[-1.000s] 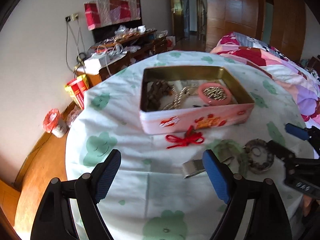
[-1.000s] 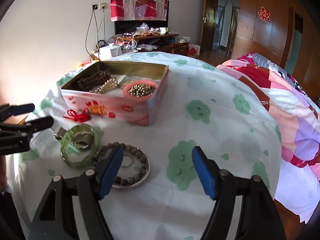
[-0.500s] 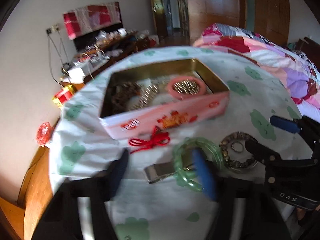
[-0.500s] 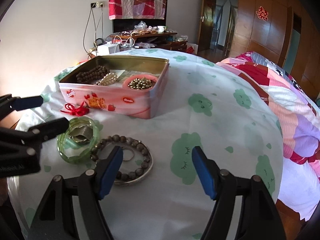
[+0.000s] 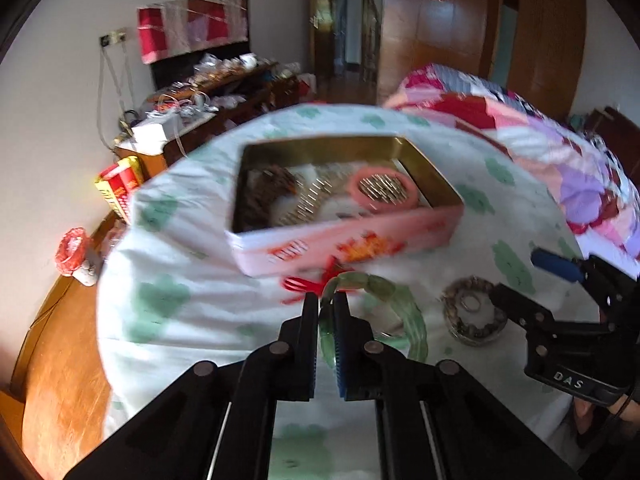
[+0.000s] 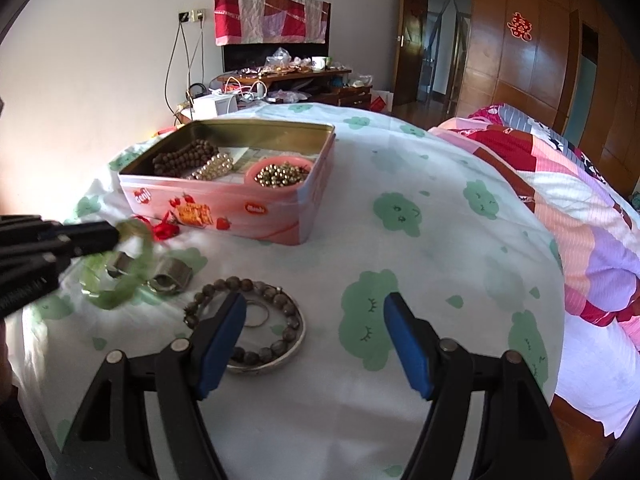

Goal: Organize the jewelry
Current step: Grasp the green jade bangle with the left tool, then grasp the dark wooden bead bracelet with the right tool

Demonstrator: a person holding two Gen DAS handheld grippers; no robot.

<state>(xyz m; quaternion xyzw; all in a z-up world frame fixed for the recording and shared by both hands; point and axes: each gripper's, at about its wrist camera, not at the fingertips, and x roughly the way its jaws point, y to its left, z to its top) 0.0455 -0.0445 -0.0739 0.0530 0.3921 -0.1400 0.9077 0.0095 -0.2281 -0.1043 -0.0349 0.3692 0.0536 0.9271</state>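
Left tongs (image 5: pixel 326 304) have just been closing, now gripping green bangle (image 5: pixel 400 300); right tongs (image 6: pixel 314 322) open.
Lift clear, carry toward twelve o'clock, release low inside pink tin (image 6: pixel 256 210).

- This is a bedroom in a home
- A bed with a patchwork quilt (image 6: pixel 568 184) stands at the right
- Wooden wardrobe doors (image 6: pixel 520 60) carry a red paper decoration (image 6: pixel 519 26)
- A low wooden cabinet (image 6: pixel 288 76) by the wall is full of household clutter
- A patchwork cloth (image 6: pixel 272 18) hangs above it
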